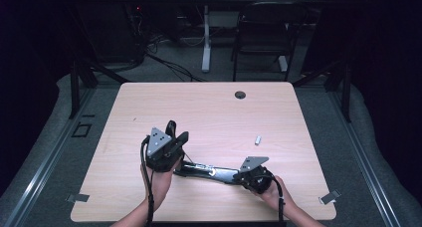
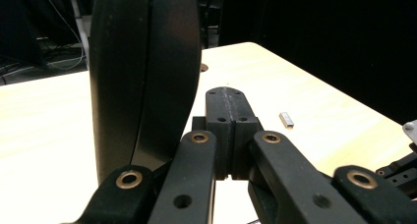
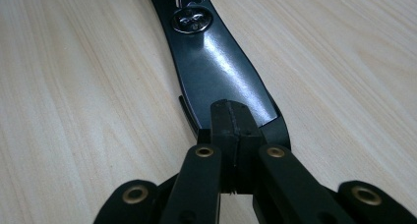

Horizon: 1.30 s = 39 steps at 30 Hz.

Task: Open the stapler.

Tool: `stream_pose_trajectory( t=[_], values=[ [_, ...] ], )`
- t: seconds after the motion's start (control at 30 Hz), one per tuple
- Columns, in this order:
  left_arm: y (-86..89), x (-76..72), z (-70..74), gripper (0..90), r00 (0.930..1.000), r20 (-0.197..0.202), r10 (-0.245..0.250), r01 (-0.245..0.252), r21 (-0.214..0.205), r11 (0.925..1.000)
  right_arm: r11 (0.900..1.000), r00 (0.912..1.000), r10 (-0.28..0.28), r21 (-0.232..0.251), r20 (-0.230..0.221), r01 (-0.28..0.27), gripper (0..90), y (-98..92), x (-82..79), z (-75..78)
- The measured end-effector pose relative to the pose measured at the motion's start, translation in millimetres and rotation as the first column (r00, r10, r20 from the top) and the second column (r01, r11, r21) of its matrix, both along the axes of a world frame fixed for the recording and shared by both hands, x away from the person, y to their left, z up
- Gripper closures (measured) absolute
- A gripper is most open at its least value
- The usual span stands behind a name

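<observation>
On the near half of the light wooden table (image 1: 209, 107), the person's two hands each hold a gripper close to the front edge. The left gripper (image 1: 171, 132) points up and away from the person; in the left gripper view its jaws are pressed flat together with nothing between them, and a broad black curved piece (image 2: 142, 76) stands upright just beside them, though what it belongs to is hard to tell. The right gripper (image 1: 238, 176) lies low and points left along the table, its jaws closed against the end of a long black metal tool (image 1: 206, 170) that lies flat on the wood. A cross-head screw (image 3: 191, 18) sits in that tool's glossy body. A small silver metal block (image 1: 258, 140) lies apart on the table, beyond the right gripper.
</observation>
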<state>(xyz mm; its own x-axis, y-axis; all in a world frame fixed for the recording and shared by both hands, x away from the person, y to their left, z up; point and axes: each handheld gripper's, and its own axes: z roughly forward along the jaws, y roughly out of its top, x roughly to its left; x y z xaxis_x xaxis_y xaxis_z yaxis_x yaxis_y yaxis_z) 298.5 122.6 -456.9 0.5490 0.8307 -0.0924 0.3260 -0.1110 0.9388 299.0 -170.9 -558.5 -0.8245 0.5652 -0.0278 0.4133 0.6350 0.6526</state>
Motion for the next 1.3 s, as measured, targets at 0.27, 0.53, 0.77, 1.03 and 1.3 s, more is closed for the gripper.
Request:
stream_pose_trajectory(
  t=[0.27,0.53,0.77,1.03,1.3],
  values=[
    [4.4,-4.3,3.2,90.0,0.9996,0.028,0.004,-0.004,0.002,1.0,1.0,1.0,0.0,0.002,-0.004,0.0,90.0,-0.5,0.3,0.0],
    [8.9,-4.8,3.6,90.0,0.9991,0.038,0.017,-0.018,0.02,0.9996,1.0,1.0,-0.002,0.002,0.002,0.002,90.0,0.3,-0.2,-0.2],
    [15.2,-3.9,3.6,90.0,0.9988,0.037,0.031,-0.032,0.014,0.9994,1.0,1.0,-0.005,0.003,0.001,0.005,90.0,0.1,-0.4,-0.2],
    [19.5,-3.6,1.7,90.0,0.9991,0.023,0.036,-0.036,0.015,0.9992,1.0,1.0,-0.005,0.005,-0.003,0.005,90.0,-0.2,-0.2,-0.2],
    [19.2,-3.1,0.4,90.0,0.9988,0.03,0.039,-0.039,0.026,0.9989,1.0,1.0,-0.004,0.007,-0.004,0.004,90.0,-0.5,0.0,-0.3]
  ],
)
